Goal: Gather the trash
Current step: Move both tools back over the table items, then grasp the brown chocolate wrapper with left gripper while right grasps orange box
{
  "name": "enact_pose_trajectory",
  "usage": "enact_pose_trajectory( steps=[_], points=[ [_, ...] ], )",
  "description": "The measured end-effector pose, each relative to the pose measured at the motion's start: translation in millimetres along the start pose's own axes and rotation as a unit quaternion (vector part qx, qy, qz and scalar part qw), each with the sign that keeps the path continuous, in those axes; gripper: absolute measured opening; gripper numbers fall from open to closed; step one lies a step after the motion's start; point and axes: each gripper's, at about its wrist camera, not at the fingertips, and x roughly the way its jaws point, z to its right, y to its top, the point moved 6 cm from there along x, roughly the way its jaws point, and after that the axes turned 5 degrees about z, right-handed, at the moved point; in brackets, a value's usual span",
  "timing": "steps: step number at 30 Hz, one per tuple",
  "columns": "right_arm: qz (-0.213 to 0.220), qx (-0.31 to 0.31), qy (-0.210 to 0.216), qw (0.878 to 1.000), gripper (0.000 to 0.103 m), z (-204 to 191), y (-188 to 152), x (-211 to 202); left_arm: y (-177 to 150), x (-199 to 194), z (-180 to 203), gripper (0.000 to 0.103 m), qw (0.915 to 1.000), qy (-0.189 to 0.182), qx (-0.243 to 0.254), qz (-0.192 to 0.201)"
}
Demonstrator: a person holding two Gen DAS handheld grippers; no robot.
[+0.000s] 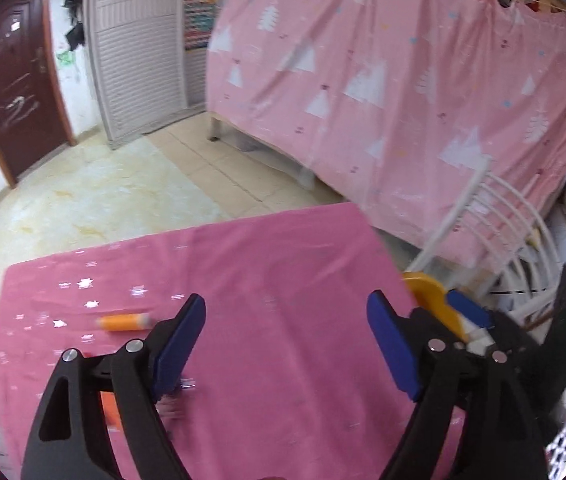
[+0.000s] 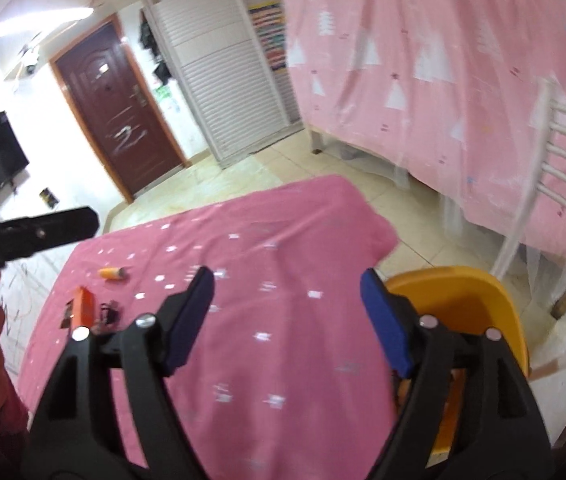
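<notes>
A table under a pink cloth (image 1: pixel 267 280) holds the trash. A small orange tube (image 1: pixel 125 322) lies left of my left gripper (image 1: pixel 287 324), which is open and empty above the cloth. An orange box (image 1: pixel 109 408) shows behind its left finger. In the right wrist view the tube (image 2: pixel 113 273), the orange box (image 2: pixel 85 306) and a small dark wrapper (image 2: pixel 109 314) lie at the cloth's (image 2: pixel 251 264) left side. My right gripper (image 2: pixel 287 300) is open and empty. An orange bin (image 2: pixel 467 308) stands off the table's right edge, also seen in the left wrist view (image 1: pixel 433 296).
A white chair (image 1: pixel 499 232) stands right of the table beside the bin. A bed draped in a pink sheet (image 1: pixel 403 80) fills the back right. A brown door (image 2: pixel 119 104) and white louvred wardrobe (image 2: pixel 219 64) stand across the tiled floor. The other gripper (image 2: pixel 31 232) shows at left.
</notes>
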Motion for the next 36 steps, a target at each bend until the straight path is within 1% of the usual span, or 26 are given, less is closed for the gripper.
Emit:
enact_pose_trajectory(
  steps=[4,9,14,20,23,29,33,36],
  points=[
    [-0.012,-0.028,0.02,0.999,0.073,-38.6,1.5,13.2,-3.1,-8.9,-46.5,0.077,0.9996,0.02,-0.021,0.004],
    [-0.026,-0.051,0.038,0.998,0.073,-76.7,-0.3,26.0,-7.8,-20.7,-97.8,0.077,0.9979,0.043,-0.047,0.009],
    [-0.036,-0.076,0.052,0.995,0.073,-111.5,-4.7,31.9,-20.5,-29.9,-132.2,0.078,0.9966,0.054,-0.061,0.011],
    [-0.049,-0.094,0.059,0.993,0.073,-132.7,-11.2,37.1,-43.0,-32.2,-168.7,0.078,0.9939,0.073,-0.082,-0.003],
    [-0.053,-0.101,0.064,0.991,0.073,-145.6,-15.2,37.7,-54.3,-29.6,-186.5,0.078,0.9919,0.08,-0.097,-0.015],
    [-0.069,-0.126,0.076,0.987,0.074,-171.7,-26.3,43.6,-77.6,-18.3,-208.5,0.078,0.9886,0.095,-0.108,-0.045],
    [-0.077,-0.143,0.085,0.983,0.074,-188.3,-34.5,47.6,-91.5,-5.7,-215.3,0.078,0.9859,0.101,-0.113,-0.072],
    [-0.082,-0.15,0.091,0.981,0.074,-197.5,-38.4,51.5,-99.9,1.9,-219.0,0.078,0.9853,0.098,-0.11,-0.086]
  ],
)
